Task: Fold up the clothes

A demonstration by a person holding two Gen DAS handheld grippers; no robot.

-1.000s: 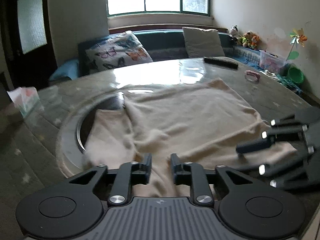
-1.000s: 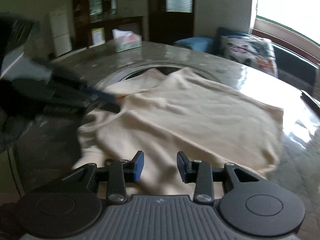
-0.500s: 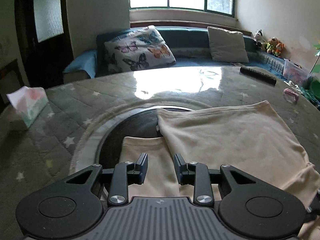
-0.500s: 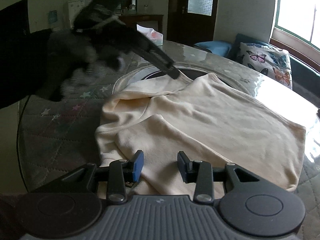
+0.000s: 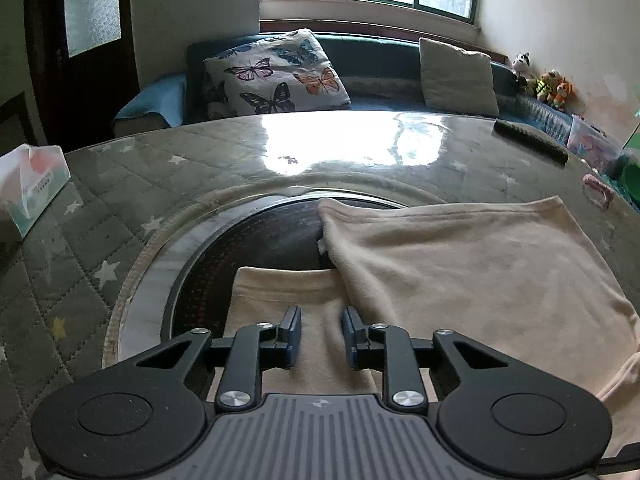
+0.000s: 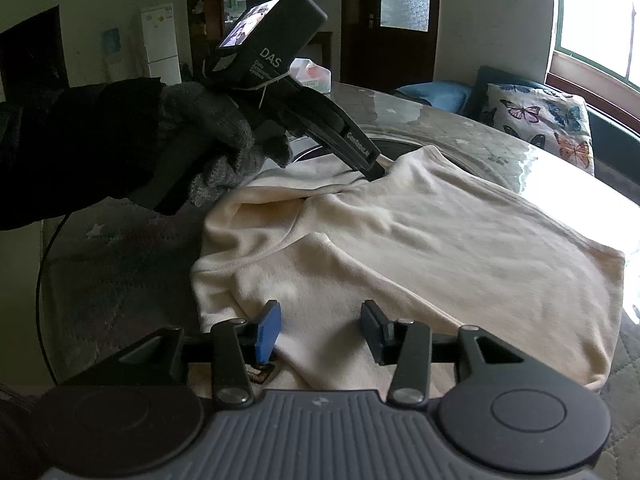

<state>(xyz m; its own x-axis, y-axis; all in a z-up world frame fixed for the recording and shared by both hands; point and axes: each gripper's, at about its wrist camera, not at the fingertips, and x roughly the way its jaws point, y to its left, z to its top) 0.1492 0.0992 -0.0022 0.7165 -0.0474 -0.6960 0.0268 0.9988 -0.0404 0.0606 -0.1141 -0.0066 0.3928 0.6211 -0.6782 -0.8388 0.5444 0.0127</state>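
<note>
A cream top (image 5: pixel 460 272) lies spread on the round table, its sleeve (image 5: pixel 280 292) reaching over the dark round inset. My left gripper (image 5: pixel 320 322) is open just above that sleeve, with cloth showing between the pads. In the right wrist view a gloved hand (image 6: pixel 208 140) holds the left gripper (image 6: pixel 374 169), whose tip touches the top (image 6: pixel 440 232) where the sleeve meets the body. My right gripper (image 6: pixel 320 322) is open low over a folded-over flap at the near edge, gripping nothing.
A tissue box (image 5: pixel 32 184) stands at the table's left edge. A black remote (image 5: pixel 528 146) and a pink item (image 5: pixel 598 196) lie at the far right. The dark inset (image 5: pixel 260 248) sits in the quilted table cover (image 5: pixel 80 280). A sofa with a butterfly pillow (image 5: pixel 276 76) stands behind.
My left gripper has swung away from the right gripper's side, forward and left to the sleeve, and come down onto it. The right gripper stayed open over the near edge, shifting slightly.
</note>
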